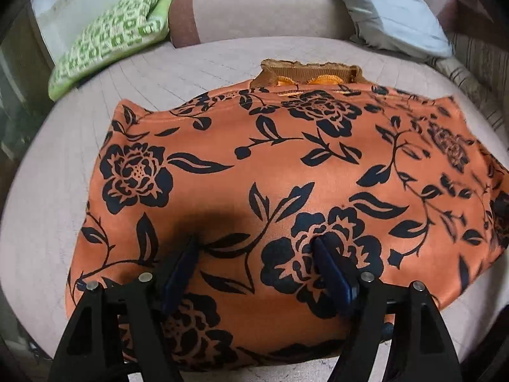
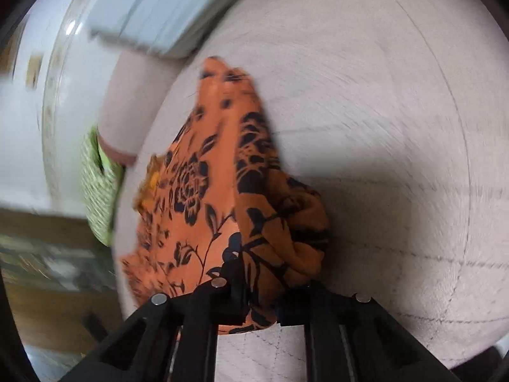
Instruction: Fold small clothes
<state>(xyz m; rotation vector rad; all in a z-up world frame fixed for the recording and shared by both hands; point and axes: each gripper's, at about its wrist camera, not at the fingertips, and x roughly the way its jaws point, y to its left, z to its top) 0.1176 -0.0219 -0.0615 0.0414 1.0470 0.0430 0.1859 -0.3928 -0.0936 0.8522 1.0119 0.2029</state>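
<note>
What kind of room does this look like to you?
Probably a living room or bedroom at home: the orange floral garment lies on a pinkish upholstered seat, with a green patterned cushion and a grey pillow behind it.

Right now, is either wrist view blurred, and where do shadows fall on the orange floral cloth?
Left wrist view: mostly sharp, with fisheye bending at the edges; a dark shadow lies on the orange floral garment ahead of the open left gripper. Right wrist view: motion blur smears the background and the pale quilted cushion; the right gripper is shut on a bunched fold.
</note>
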